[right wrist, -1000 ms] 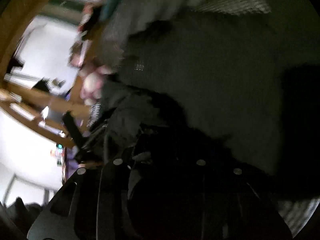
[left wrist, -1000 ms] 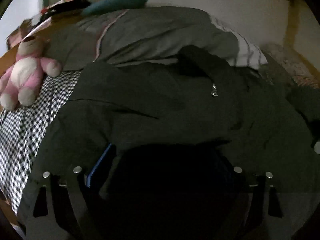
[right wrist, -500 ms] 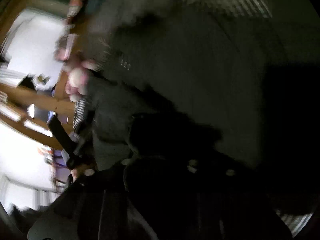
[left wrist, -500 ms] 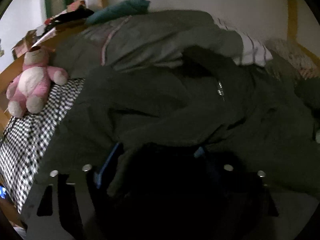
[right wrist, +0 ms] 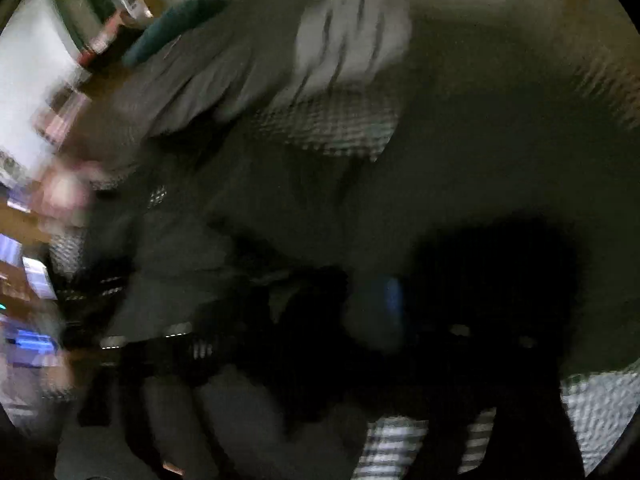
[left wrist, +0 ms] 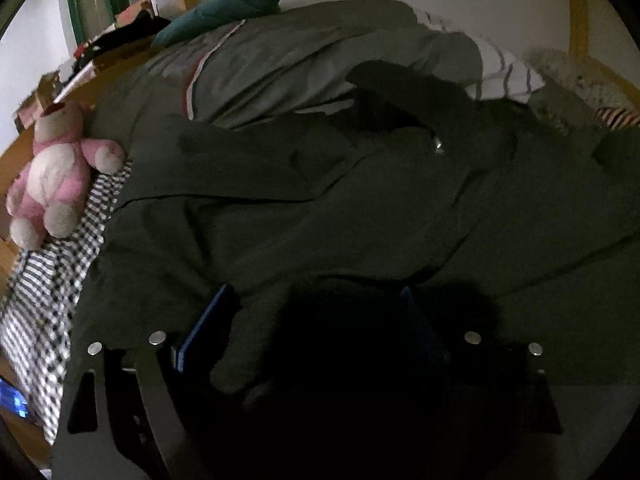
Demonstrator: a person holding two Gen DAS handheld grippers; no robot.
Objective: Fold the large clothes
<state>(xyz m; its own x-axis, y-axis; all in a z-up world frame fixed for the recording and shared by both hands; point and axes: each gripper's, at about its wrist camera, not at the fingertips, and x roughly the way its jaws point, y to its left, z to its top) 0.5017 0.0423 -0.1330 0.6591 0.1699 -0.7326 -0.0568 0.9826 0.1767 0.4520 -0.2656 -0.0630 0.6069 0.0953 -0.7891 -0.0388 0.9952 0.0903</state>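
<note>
Right gripper (right wrist: pixel 360 308) swung, left jaws wide.

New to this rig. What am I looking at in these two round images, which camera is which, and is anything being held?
There is no robot arm. A person holds a two-finger gripper in each hand, and each gripper carries a fisheye camera that looks forward along its fingers, hence the round pictures.

The sharper image is the left wrist view. The left gripper sits at the bottom, its blue-padded fingers apart with a fold of the dark green jacket between them; whether they pinch it is too dark to tell. The jacket lies spread on a bed with a checked sheet. A pink teddy bear sits at the sheet's edge, and a grey duvet is bunched behind.

The other image is the right wrist view, badly motion-blurred. The right gripper is mostly black there, so its state is unclear.
</note>
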